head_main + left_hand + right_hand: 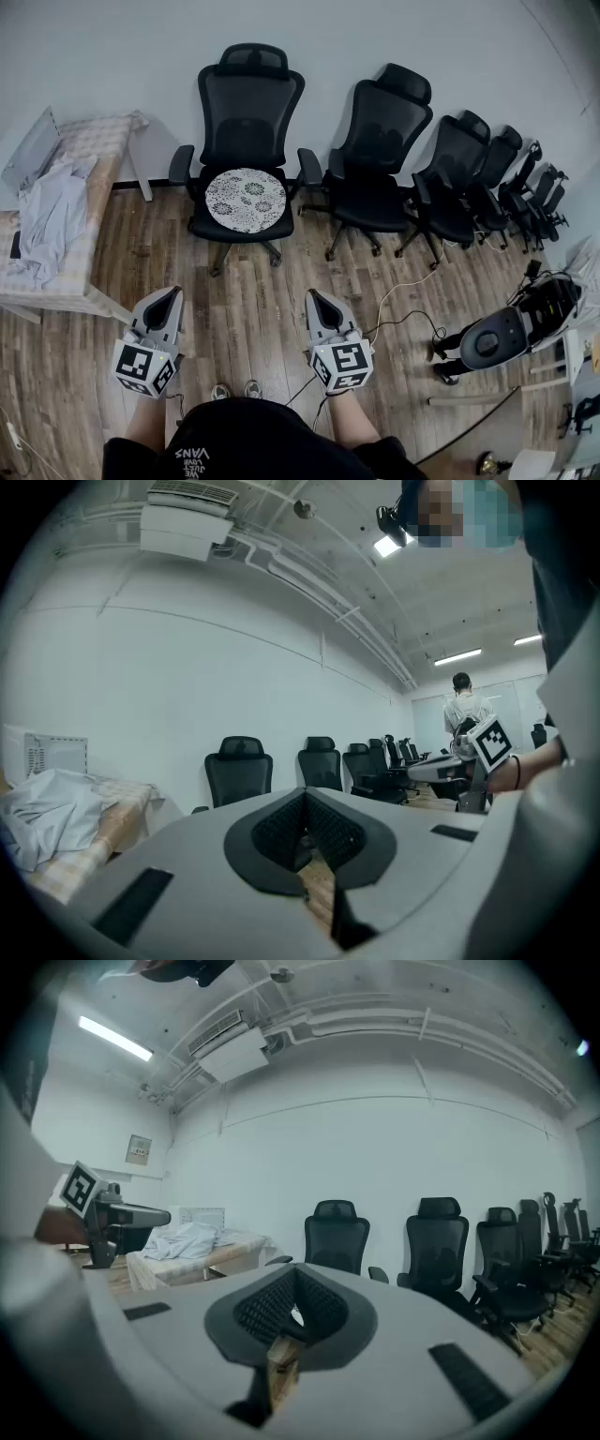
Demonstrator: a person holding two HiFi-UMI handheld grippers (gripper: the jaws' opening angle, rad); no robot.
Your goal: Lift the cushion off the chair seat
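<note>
both my left gripper and right gripper are closed empty at lower centre, below the round floral-patterned cushion on the black mesh chair.

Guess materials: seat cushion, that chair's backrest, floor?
Cushion: likely fabric, matte, white with a printed floral pattern. Backrest: probably black mesh, going by its greyish fine texture, in a plastic-looking frame. Floor: wood-look planks with visible grain and seams, slight sheen; real wood or laminate unclear.

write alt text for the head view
A round patterned cushion lies on a black chair by the wall; the left gripper and right gripper, both shut and empty, point at it across wood floor. More chairs stand right, a cloth-strewn table left.
</note>
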